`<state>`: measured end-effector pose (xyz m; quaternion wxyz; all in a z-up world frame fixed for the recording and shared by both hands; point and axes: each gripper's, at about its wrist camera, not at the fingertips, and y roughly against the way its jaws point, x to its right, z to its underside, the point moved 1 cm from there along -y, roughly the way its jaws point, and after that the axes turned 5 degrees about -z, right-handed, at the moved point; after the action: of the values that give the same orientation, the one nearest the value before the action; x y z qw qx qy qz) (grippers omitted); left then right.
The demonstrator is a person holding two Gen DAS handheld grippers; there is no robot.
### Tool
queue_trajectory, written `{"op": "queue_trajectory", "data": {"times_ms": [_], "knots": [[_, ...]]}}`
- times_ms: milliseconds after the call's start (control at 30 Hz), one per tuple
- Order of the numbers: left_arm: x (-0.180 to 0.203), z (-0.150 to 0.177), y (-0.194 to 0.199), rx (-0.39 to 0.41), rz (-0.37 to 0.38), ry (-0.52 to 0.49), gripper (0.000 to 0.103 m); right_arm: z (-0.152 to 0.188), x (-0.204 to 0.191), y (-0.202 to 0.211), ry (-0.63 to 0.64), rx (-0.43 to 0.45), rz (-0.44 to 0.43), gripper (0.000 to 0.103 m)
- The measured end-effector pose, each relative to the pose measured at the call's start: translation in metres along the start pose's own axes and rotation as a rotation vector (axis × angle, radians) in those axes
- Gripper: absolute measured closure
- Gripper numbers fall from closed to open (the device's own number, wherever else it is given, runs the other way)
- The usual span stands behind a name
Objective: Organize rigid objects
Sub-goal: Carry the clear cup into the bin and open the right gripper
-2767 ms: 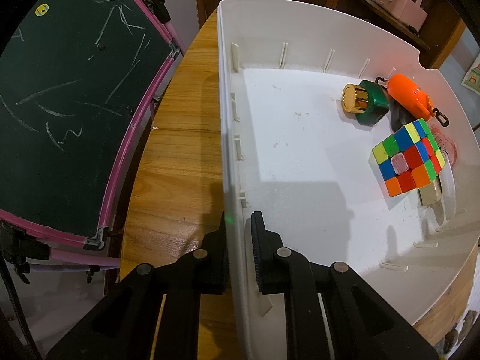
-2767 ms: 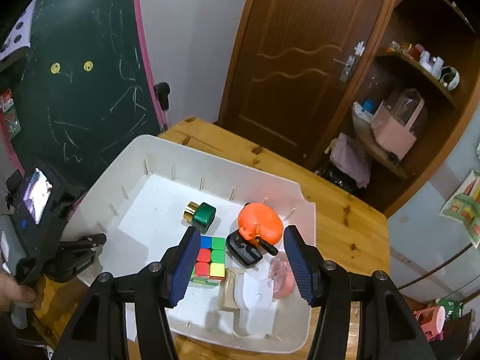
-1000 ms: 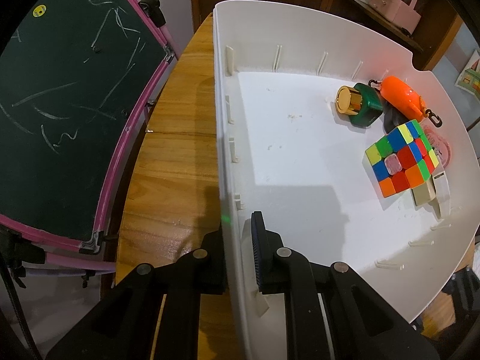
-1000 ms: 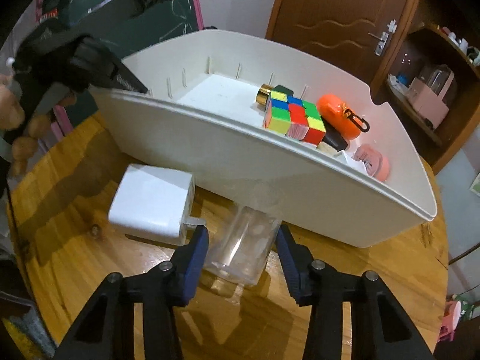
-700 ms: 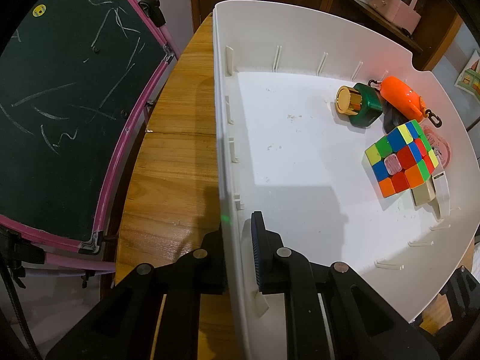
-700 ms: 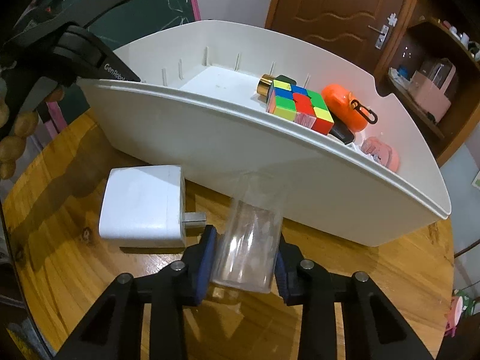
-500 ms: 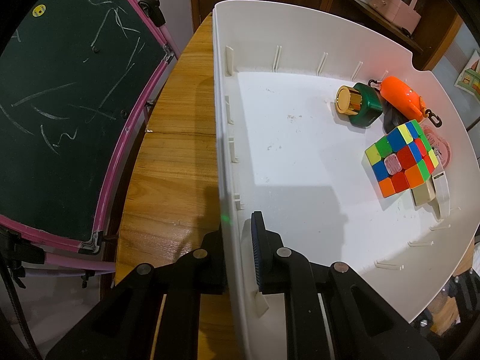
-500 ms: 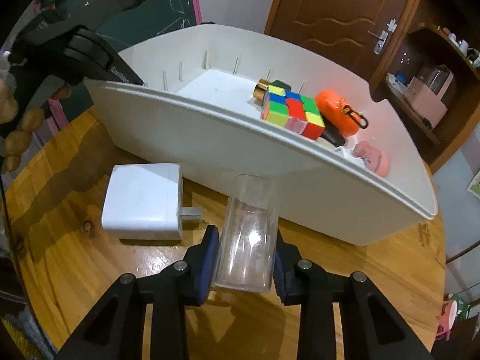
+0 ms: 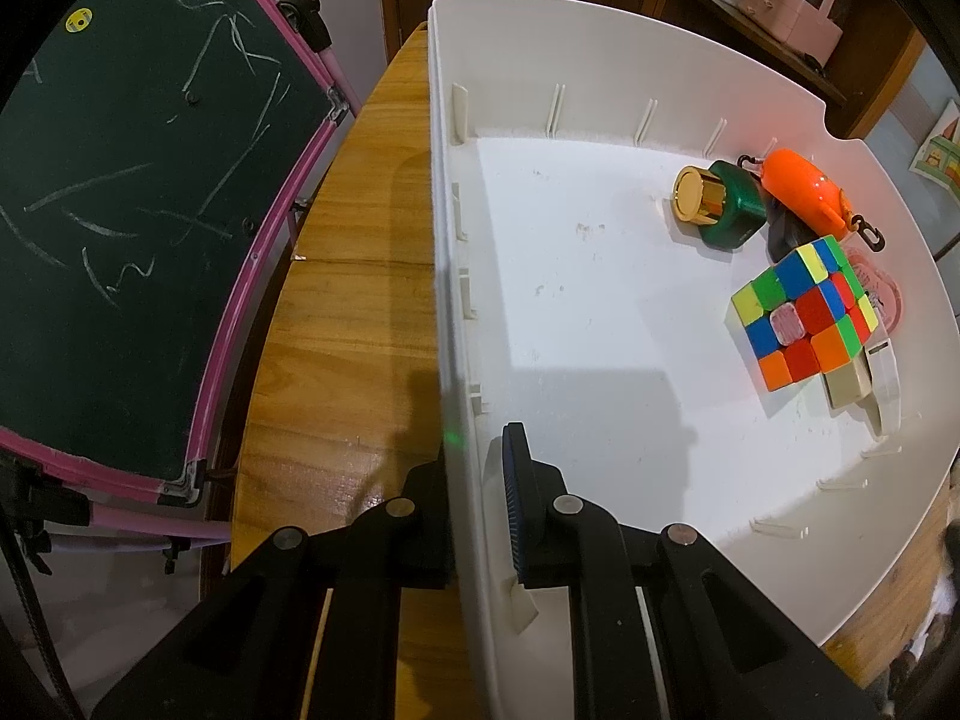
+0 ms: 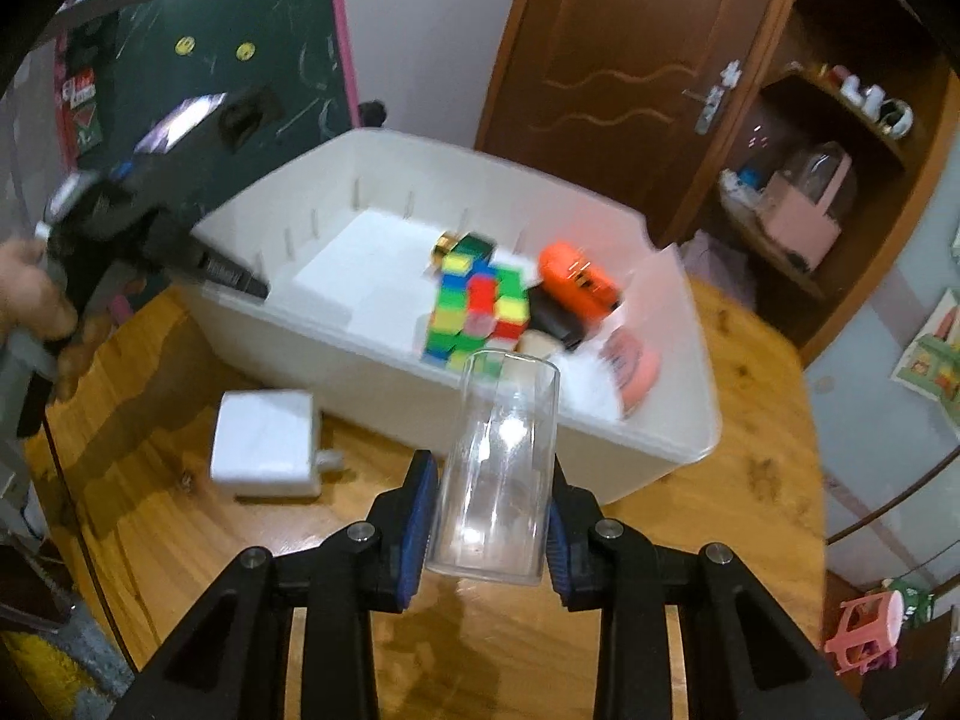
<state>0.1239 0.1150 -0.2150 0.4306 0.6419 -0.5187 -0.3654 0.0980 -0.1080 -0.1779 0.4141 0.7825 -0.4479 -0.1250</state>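
My right gripper [image 10: 487,504] is shut on a clear glass tumbler [image 10: 498,468] and holds it above the wooden table, in front of the white bin [image 10: 384,360]. My left gripper [image 9: 477,480] is shut on the bin's near-left wall [image 9: 444,312]. Inside the bin lie a colourful puzzle cube [image 9: 801,312], a green block with a gold cap [image 9: 717,201], an orange case [image 9: 801,186], a pink round item [image 9: 882,294] and a white piece [image 9: 882,378]. The cube also shows in the right wrist view [image 10: 474,312].
A white power adapter [image 10: 264,444] lies on the round wooden table [image 10: 744,456] left of the tumbler. A chalkboard with a pink frame [image 9: 120,210] stands to the left. A brown door [image 10: 612,54] and shelves [image 10: 840,138] are behind the table.
My right gripper closed on the tumbler on the table, then lifted it up and back from the bin wall. The left gripper kept its hold on the bin wall.
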Motion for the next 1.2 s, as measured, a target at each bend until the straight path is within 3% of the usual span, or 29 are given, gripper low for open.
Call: {"op": "queue_trajectory", "data": {"times_ms": [200,433,633,833,1200], "knots": [[0.0,0.0,0.0,0.0,0.0,0.0,0.089,-0.037,0.026,0.023,0.019,0.066,0.11,0.07],[0.0,0.001,0.0,0.005,0.001,-0.001,0.089,-0.116,0.07,0.059,0.012,0.174,0.207,0.07],[0.0,0.002,0.0,0.006,0.001,-0.002,0.089,-0.175,0.102,0.055,-0.071,0.196,0.207,0.07],[0.0,0.001,0.0,0.007,0.001,-0.002,0.089,-0.188,0.104,-0.006,-0.102,0.068,0.139,0.07],[-0.002,0.002,0.001,0.005,0.0,0.003,0.089,-0.155,0.08,-0.128,-0.187,-0.186,0.007,0.07]]}}
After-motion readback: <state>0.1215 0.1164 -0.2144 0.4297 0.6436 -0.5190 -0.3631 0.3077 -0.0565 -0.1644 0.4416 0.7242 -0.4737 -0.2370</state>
